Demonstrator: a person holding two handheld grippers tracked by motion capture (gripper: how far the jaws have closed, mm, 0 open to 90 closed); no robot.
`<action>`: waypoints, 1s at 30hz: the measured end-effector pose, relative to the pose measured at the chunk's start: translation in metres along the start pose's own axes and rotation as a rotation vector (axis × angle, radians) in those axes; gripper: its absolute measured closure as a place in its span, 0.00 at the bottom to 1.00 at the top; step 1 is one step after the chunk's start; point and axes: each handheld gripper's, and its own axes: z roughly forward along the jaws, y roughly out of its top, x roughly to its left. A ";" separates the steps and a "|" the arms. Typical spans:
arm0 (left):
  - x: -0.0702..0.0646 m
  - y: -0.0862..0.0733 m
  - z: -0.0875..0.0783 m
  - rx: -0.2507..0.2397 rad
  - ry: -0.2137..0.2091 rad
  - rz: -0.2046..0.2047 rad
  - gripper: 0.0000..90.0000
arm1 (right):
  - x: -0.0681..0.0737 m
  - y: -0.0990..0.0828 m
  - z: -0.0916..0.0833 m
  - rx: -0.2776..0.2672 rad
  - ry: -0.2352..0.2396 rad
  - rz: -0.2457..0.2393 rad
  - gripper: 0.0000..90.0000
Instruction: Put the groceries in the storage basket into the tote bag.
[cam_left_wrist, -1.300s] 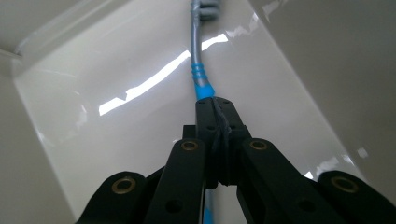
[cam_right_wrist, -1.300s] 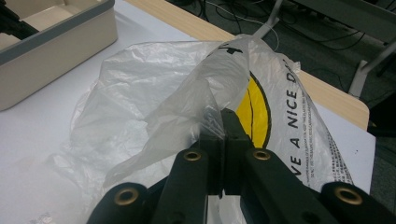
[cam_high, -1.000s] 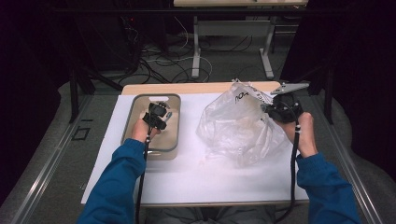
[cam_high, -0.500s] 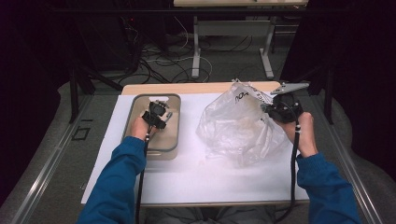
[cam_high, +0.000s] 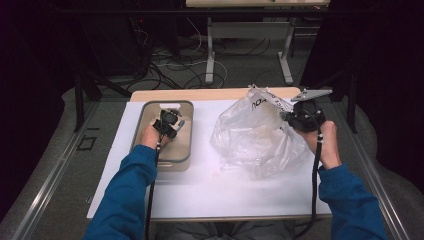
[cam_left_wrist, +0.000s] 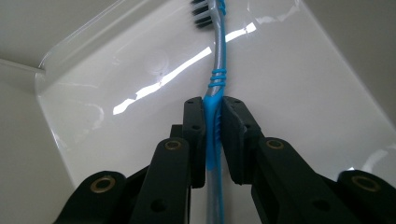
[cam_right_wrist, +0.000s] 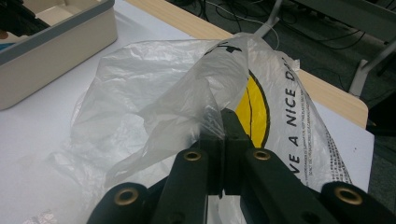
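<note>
A blue and silver toothbrush (cam_left_wrist: 218, 70) lies in a white tray (cam_left_wrist: 289, 93) with a grey rim (cam_high: 165, 157) on the left of the table. My left gripper (cam_high: 169, 121) (cam_left_wrist: 212, 105) reaches down into the tray. Its jaws have just been closing and now press on the toothbrush handle, with the bristles pointing away. On the right, my right gripper (cam_high: 287, 117) (cam_right_wrist: 224, 116) is shut on the upper edge of a clear plastic bag (cam_high: 255, 135) (cam_right_wrist: 154, 84) with a yellow print, holding that edge up off the table.
A white sheet (cam_high: 200, 190) covers the wooden table (cam_high: 210, 94). The tray (cam_right_wrist: 56, 32) stands left of the bag. Table legs and cables (cam_high: 165, 65) lie on the floor beyond the far edge.
The left gripper has shifted slightly inside the tray. The right gripper and the bag have kept still.
</note>
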 end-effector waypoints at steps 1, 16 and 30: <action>0.001 0.000 0.000 0.002 -0.003 0.006 0.90 | 0.001 0.000 0.000 0.004 0.001 0.005 1.00; 0.005 -0.003 -0.002 0.003 -0.036 0.010 0.89 | 0.001 0.000 0.001 0.006 0.002 0.009 1.00; 0.004 0.000 -0.005 -0.035 -0.055 0.009 0.89 | 0.000 0.000 0.001 0.006 0.000 0.008 1.00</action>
